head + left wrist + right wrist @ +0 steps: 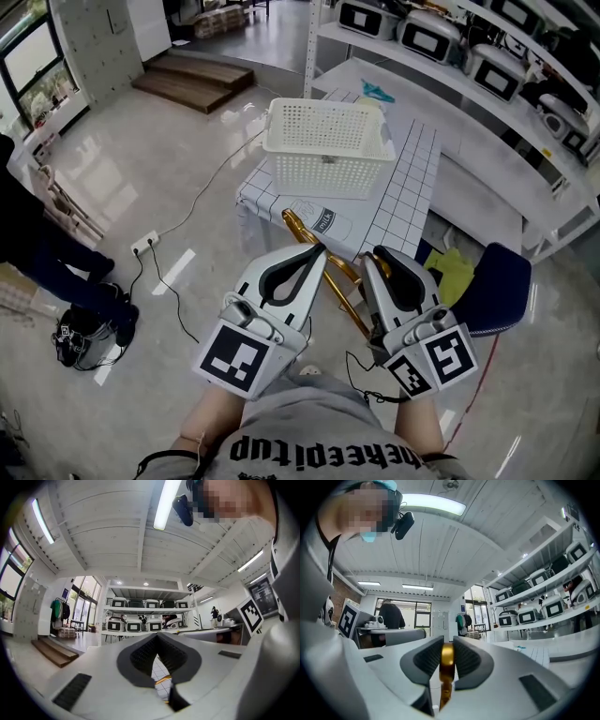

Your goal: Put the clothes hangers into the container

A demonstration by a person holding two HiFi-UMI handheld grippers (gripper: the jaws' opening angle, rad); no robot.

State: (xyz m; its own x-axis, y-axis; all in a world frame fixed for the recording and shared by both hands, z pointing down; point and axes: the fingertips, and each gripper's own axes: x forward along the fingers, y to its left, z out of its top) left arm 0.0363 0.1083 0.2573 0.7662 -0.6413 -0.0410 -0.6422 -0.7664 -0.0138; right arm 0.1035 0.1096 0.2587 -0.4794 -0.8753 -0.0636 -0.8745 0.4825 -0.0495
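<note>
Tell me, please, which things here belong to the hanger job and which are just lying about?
Job in hand:
hanger, clamped in the right tool
basket
table under the basket

Lying about:
power strip on the floor
yellow cloth
bag on the floor
</note>
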